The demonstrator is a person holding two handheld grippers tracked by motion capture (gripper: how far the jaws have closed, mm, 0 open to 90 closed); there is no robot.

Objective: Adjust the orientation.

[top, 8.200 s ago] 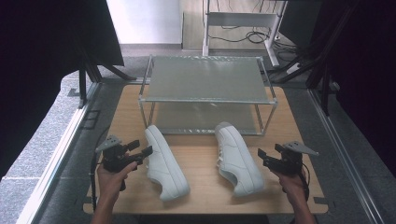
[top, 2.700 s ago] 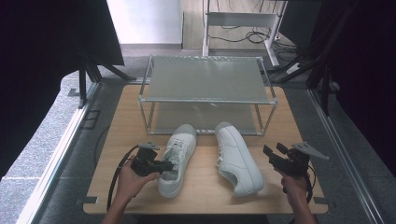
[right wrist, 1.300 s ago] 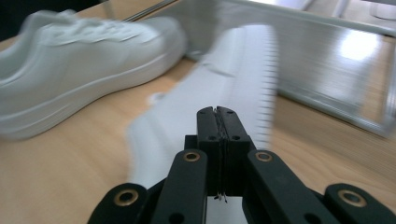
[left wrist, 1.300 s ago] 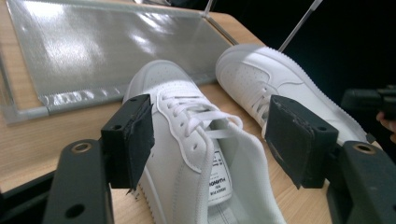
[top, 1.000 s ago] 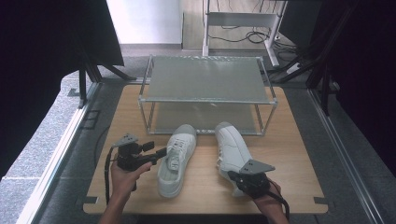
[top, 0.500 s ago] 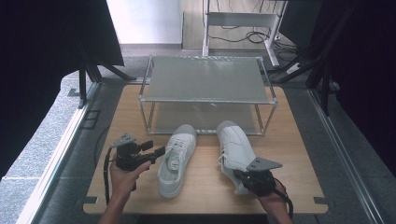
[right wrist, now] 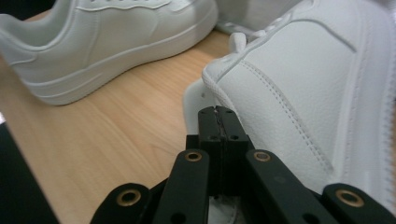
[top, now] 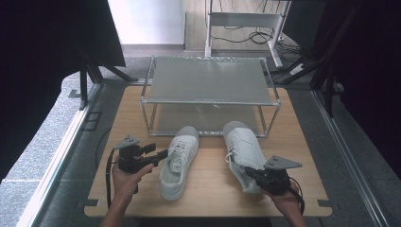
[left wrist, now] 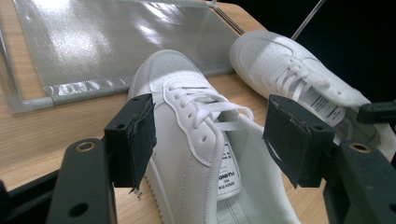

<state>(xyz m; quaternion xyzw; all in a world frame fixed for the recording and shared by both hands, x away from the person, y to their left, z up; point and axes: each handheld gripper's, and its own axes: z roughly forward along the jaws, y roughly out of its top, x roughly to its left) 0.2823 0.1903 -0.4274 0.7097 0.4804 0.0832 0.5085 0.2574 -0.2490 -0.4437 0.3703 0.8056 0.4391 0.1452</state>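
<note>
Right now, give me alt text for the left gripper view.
The left gripper stands open, its black jaws either side of a white sneaker on a wooden table. A second white sneaker lies beyond, by a metal rack.

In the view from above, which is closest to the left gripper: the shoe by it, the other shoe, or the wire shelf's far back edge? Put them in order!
From the left gripper:
1. Left shoe, right beside the jaw tips.
2. Right shoe, farther across the table, by the right gripper.
3. Wire shelf, its back edge, far up the table.
</note>
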